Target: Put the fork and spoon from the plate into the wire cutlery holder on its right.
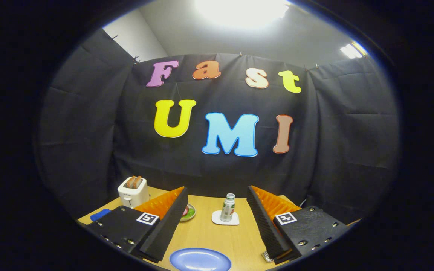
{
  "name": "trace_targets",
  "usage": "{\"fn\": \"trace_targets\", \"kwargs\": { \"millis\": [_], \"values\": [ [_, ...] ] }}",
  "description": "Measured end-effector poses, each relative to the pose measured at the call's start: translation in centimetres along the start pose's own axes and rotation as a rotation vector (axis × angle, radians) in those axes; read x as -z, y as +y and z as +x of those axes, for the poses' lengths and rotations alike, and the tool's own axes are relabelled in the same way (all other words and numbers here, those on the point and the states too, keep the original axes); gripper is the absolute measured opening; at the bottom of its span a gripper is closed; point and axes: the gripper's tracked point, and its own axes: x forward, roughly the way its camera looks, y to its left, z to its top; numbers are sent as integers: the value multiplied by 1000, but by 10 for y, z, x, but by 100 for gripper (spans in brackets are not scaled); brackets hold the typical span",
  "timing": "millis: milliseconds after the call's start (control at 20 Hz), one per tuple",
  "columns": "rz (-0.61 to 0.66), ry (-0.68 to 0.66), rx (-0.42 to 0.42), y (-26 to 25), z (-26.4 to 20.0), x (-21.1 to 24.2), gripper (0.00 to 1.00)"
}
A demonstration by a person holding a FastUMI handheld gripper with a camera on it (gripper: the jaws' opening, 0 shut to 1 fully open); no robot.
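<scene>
Two fingers, wide apart, gripping nothing; gripper [217,190] up above a wooden counter [209,235], pointed at the black cloth wall.

Sweeping from the far side now. First, a small blue object [100,214] flat on the counter, half tucked behind the first finger, too little of it in sight to name. Just beyond it, a white toaster [133,192], upright, with two slices of toast [134,182] poking out of the slots. Next, the first finger [164,226] itself, slanting in towards the middle. Right at its inner edge, a little green dish [190,213] with something pinkish-red on it, partly hidden by that finger.

On to the gap. Down low between the finger bases, a blue plate [200,259], flat on the counter, only its far half in sight and that half smooth and glossy. Further ahead in the same gap, a small bottle [228,207] with a pale cap, upright on a white coaster [225,219], well apart from the plate.

Then the second finger [266,222], slanting in likewise. Tucked against its base, just to the right of the plate, a scrap of silvery metal [266,256]; impossible to say what it belongs to.
</scene>
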Motion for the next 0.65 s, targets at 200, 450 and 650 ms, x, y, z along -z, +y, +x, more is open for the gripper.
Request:
{"fn": "trace_targets", "kwargs": {
  "millis": [200, 450, 650],
  "values": [
    [-45, 50, -96, 29, -9, 13, 96],
    [-33, 36, -229, 64, -15, 10, 97],
    [-42, 45, -341, 92, -37, 15, 97]
  ]
}}
